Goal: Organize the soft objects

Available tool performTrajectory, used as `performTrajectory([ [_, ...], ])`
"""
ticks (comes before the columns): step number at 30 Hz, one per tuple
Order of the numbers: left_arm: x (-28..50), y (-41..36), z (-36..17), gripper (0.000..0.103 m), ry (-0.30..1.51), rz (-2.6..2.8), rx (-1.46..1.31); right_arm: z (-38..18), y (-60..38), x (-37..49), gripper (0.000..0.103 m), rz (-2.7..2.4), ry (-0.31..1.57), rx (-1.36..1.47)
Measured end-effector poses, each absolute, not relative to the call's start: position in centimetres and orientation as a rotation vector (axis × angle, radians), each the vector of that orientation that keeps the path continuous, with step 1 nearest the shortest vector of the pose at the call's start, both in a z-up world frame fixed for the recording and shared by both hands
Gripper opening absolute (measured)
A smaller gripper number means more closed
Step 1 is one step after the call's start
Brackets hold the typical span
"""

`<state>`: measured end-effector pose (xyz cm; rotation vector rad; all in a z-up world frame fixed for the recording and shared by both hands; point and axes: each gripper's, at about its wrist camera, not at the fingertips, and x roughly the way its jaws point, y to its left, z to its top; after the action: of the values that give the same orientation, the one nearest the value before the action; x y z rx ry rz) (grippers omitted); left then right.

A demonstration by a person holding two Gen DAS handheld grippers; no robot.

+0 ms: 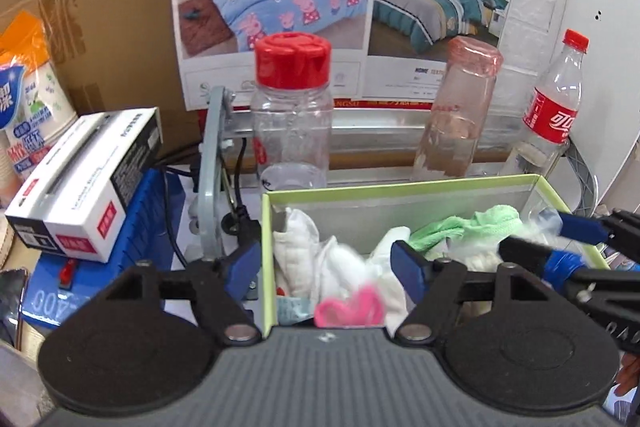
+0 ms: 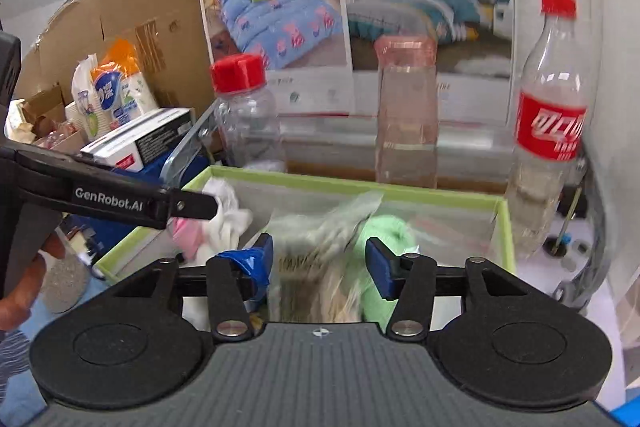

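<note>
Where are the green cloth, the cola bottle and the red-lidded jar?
green cloth (image 1: 480, 223), left wrist view, its folds.
cola bottle (image 2: 550, 131), right wrist view, red label.
red-lidded jar (image 1: 293, 59), left wrist view, its lid.

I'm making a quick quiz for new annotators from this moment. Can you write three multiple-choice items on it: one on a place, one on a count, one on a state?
1. Where does the green cloth lie?
A. Inside the green-rimmed box
B. On top of the black-and-white carton
C. Under the red-capped jar

2. How many clear bottles or jars stand behind the box?
A. One
B. Three
C. Five

3. How is the left claw?
A. Shut on the pink item
B. Open, pads apart with nothing pressed between them
C. Shut on the cola bottle

Answers:
1 A, the cloth sits within the box walls, towards its right end.
2 B, a red-capped jar, a pinkish bottle and a cola bottle stand in a row.
3 B, its blue pads stand wide above the white cloths and the pink item.
</note>
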<state>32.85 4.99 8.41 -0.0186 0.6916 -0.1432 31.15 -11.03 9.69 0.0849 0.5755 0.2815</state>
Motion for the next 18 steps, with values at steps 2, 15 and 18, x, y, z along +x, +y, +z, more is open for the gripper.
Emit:
performTrajectory([
  [2,32.3,5.2,8.8,0.073,0.678,-0.14,-0.021,10.3,-11.3,30.6,0.042,0.254,0.531,0.088],
  [15,21.7,6.2,12.5,0.102,0.547,-0.128,-0.04,13.9,-10.7,23.5,0.056,0.2,0.489,0.062],
  [18,18.4,6.5,13.3,0.102,0.497,-0.118,-0.031,14.9,-10.6,20.6,0.057,0.154,0.467,0.055],
])
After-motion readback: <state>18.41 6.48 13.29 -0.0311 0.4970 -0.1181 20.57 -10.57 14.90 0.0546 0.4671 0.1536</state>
